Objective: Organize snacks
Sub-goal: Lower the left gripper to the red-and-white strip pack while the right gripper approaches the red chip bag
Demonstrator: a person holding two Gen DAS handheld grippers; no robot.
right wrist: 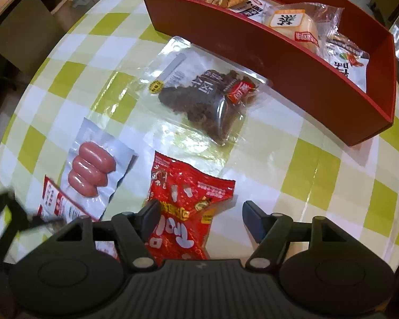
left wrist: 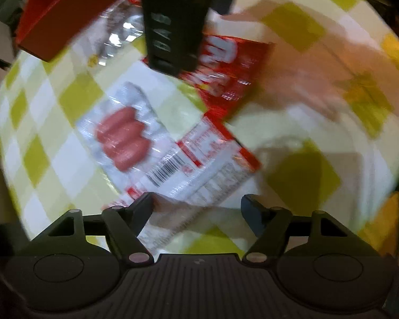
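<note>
A clear sausage pack (right wrist: 93, 170) lies on the checked table (right wrist: 319, 175), also in the blurred left wrist view (left wrist: 125, 143). A red snack bag (right wrist: 183, 212) lies right of it, under my open right gripper (right wrist: 199, 218); it also shows in the left wrist view (left wrist: 234, 71). A clear pack of dark dried meat (right wrist: 207, 98) lies beside the red box (right wrist: 292, 74). My left gripper (left wrist: 196, 210) is open just over the sausage pack's label end. The right gripper's body (left wrist: 175, 21) hangs over the red bag in the left wrist view.
The red box holds several wrapped snacks (right wrist: 292, 24). Its corner shows in the left wrist view (left wrist: 55, 18). A grey chair (right wrist: 24, 37) stands past the table's far left edge. The left gripper's blurred tip (right wrist: 10, 212) shows at the left edge.
</note>
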